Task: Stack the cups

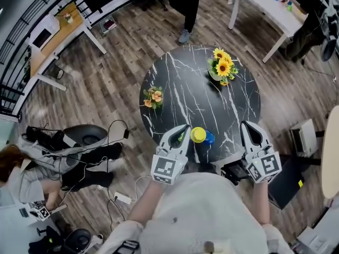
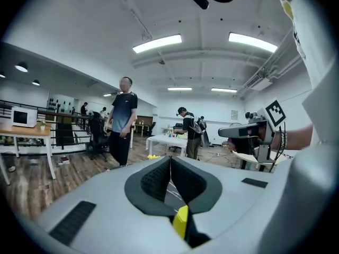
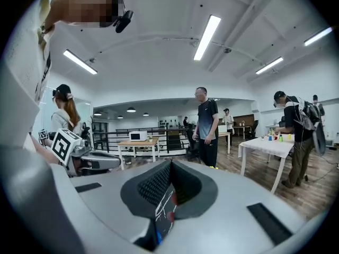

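The head camera looks steeply down from above the near edge of the round black table [image 1: 180, 89]. The cameras on the left gripper [image 1: 183, 127] and right gripper [image 1: 246, 125] sit close over that edge, facing almost level across the table. All three views share the standing person [image 2: 123, 120] and the white table [image 3: 270, 144] beyond it.

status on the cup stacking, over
Left gripper shut, empty; right gripper shut, empty. Yellow cup looks nested on blue cup, near edge of table. Sunflowers well back, nothing in the way.
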`<state>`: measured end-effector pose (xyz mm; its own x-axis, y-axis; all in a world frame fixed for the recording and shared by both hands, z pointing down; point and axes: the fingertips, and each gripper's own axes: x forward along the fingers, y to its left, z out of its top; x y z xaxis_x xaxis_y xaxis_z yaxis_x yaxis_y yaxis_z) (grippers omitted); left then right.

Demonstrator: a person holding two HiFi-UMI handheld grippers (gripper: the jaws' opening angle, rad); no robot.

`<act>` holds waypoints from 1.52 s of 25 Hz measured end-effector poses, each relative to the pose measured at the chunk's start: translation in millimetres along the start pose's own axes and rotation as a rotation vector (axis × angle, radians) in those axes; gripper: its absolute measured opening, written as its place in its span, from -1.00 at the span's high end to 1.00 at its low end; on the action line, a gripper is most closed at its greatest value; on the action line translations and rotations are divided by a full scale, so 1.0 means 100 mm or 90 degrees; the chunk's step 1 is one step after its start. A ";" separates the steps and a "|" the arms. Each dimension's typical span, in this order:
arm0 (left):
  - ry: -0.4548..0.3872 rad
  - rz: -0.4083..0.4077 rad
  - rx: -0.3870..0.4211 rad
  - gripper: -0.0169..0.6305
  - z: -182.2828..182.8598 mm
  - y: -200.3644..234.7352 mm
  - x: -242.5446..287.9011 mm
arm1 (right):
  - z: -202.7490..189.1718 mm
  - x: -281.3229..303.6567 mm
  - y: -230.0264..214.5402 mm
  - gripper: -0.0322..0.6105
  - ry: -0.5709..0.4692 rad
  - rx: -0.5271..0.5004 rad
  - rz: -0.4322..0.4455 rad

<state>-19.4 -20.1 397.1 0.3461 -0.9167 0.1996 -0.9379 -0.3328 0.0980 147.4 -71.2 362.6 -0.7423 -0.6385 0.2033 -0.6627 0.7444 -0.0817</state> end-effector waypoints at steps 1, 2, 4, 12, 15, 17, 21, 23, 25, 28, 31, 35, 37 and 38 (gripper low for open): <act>-0.013 0.001 0.001 0.88 0.10 0.00 0.00 | 0.06 -0.02 0.03 0.88 -0.004 0.002 0.001; -0.024 0.000 0.003 0.88 0.18 0.00 -0.01 | 0.11 -0.04 0.05 0.88 -0.008 0.002 0.001; -0.041 -0.004 0.010 0.88 0.34 -0.01 0.00 | 0.22 -0.08 0.09 0.88 -0.016 0.002 0.000; -0.069 -0.002 0.031 0.88 0.60 -0.05 0.00 | 0.37 -0.16 0.21 0.88 -0.040 0.036 -0.002; -0.070 0.002 0.038 0.88 0.63 -0.01 0.02 | 0.35 -0.15 0.25 0.88 -0.039 0.039 0.000; -0.072 0.003 0.041 0.88 0.65 0.01 0.02 | 0.35 -0.14 0.27 0.88 -0.039 0.037 0.002; -0.064 0.007 0.042 0.88 0.64 0.01 0.00 | 0.38 -0.17 0.30 0.88 -0.040 0.036 0.006; -0.063 0.008 0.041 0.88 0.65 0.01 0.00 | 0.41 -0.17 0.29 0.88 -0.045 0.036 0.007; -0.065 0.007 0.045 0.88 0.67 0.01 0.02 | 0.45 -0.16 0.29 0.88 -0.051 0.032 0.009; -0.067 0.007 0.046 0.88 0.67 -0.01 0.00 | 0.48 -0.17 0.33 0.88 -0.054 0.026 0.013; -0.069 0.007 0.048 0.88 0.68 -0.01 -0.01 | 0.49 -0.16 0.35 0.88 -0.054 0.021 0.017; -0.067 0.008 0.054 0.88 0.68 -0.01 -0.02 | 0.52 -0.15 0.36 0.88 -0.056 0.016 0.022; -0.066 0.010 0.054 0.88 0.67 0.00 -0.03 | 0.52 -0.14 0.36 0.88 -0.056 0.015 0.025; -0.066 0.011 0.054 0.88 0.66 0.01 -0.03 | 0.52 -0.13 0.36 0.88 -0.056 0.014 0.026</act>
<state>-22.4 -32.5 331.8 0.3302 -0.9387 0.0989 -0.9437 -0.3306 0.0123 127.8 -45.8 305.9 -0.7736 -0.6236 0.1129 -0.6335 0.7659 -0.1098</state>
